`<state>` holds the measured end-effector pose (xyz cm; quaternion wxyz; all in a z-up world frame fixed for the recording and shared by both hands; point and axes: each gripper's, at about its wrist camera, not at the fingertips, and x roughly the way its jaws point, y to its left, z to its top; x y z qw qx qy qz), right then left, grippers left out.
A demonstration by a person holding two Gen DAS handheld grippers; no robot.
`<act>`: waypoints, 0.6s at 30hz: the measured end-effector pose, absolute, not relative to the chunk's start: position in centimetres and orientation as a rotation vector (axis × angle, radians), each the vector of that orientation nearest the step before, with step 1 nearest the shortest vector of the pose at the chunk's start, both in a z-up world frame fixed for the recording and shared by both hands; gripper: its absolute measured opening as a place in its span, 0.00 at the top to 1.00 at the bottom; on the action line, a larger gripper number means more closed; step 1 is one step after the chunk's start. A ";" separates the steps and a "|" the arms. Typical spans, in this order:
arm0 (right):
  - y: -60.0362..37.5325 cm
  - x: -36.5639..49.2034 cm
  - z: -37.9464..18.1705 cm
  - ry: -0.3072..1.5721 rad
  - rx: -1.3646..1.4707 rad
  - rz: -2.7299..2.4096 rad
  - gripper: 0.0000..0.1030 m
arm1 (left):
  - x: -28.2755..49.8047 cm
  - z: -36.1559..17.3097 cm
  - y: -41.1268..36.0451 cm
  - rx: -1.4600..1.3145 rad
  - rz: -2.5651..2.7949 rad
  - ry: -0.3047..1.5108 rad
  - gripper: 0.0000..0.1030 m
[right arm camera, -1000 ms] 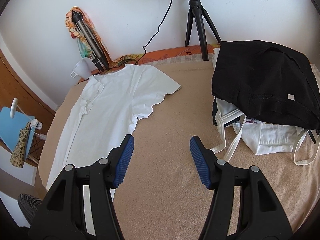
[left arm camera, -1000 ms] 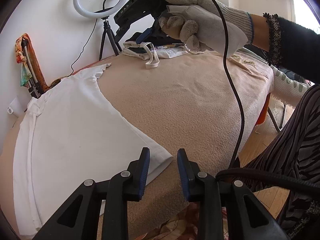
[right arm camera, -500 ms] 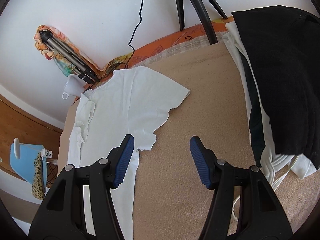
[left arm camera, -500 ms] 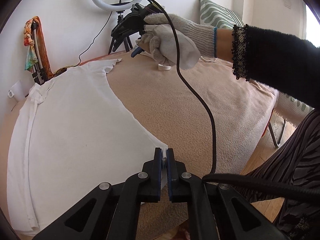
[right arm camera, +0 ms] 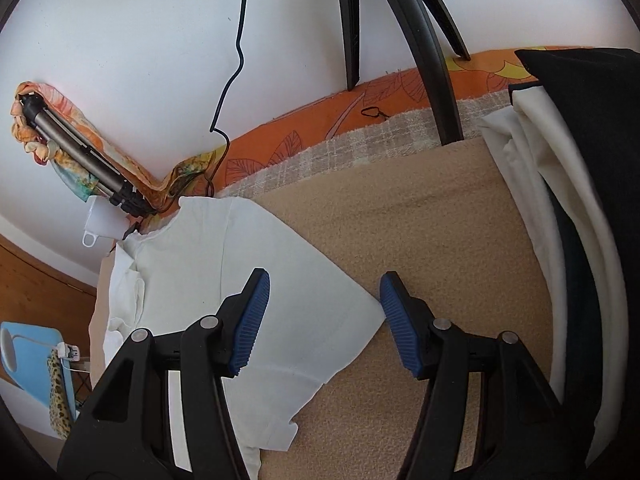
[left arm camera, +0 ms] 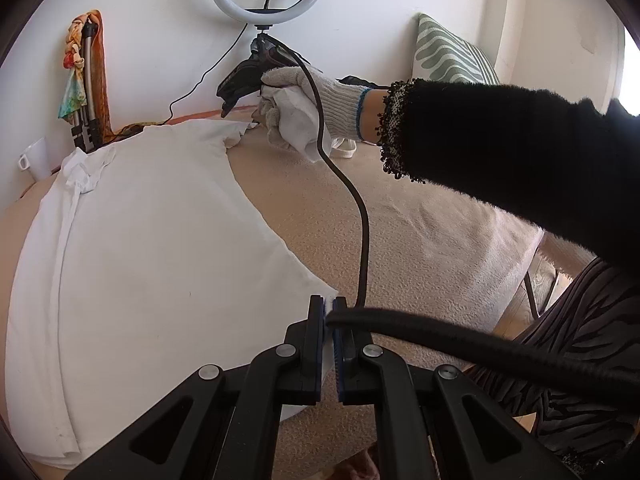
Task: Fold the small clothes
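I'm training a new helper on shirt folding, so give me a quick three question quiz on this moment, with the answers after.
1. True or false: the left gripper is shut on the white shirt.
2. Which part of the shirt lies between the open right gripper fingers: A collar, B sleeve, C bottom hem?
3. Fill in: the shirt lies on a ____ colored blanket.

Key: 1 true, it pinches the bottom corner. 2 B, the sleeve edge sits in the gap, not yet gripped. 3 beige.
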<state>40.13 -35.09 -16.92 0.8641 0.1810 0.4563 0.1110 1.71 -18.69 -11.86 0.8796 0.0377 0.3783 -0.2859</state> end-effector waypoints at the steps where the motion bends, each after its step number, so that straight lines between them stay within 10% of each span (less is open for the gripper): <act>1: -34.8 40.1 -16.9 0.948 0.354 0.233 0.40 | 1.7 -11.9 -18.6 0.074 -0.597 0.790 0.99; 3: -34.2 40.1 -16.9 0.944 0.304 0.233 0.42 | 1.7 -12.0 -18.4 0.066 -0.598 0.791 0.99; 10: -33.5 40.6 -17.0 0.998 0.250 0.234 0.92 | 1.8 -12.0 -17.9 0.044 -0.600 0.786 0.99; 18: -33.7 40.6 -15.0 1.018 0.369 0.234 0.97 | 1.6 -11.6 -16.0 -0.017 -0.575 0.760 0.99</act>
